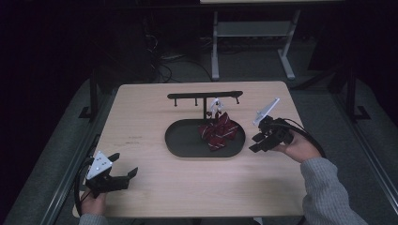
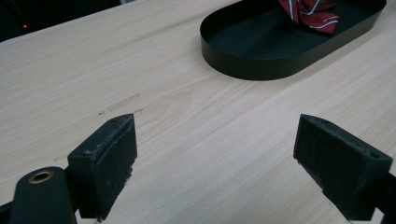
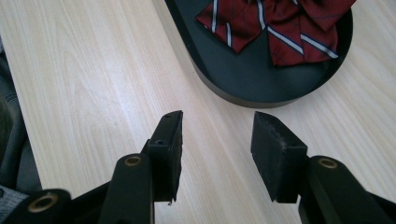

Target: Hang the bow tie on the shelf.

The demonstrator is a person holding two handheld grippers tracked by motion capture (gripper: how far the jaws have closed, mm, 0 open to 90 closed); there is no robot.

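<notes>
A dark red striped bow tie (image 1: 218,130) lies in the right half of a black oval tray (image 1: 184,139) at the table's middle. Behind the tray stands a black hanger rack (image 1: 205,96) with a small white clip piece (image 1: 217,106) hanging from it. My right gripper (image 1: 257,142) hovers just right of the tray, open, with nothing between its jaws; the bow tie (image 3: 275,23) and the tray (image 3: 243,81) lie ahead of it (image 3: 217,126). My left gripper (image 1: 124,165) rests near the front left corner, open wide and empty (image 2: 217,135), facing the tray (image 2: 261,60) and bow tie (image 2: 310,11).
The light wooden table (image 1: 150,117) has bare room to the left of and in front of the tray. A faint mark (image 1: 134,137) sits left of the tray. Beyond the far edge are table legs (image 1: 215,47) and cables on a dark floor.
</notes>
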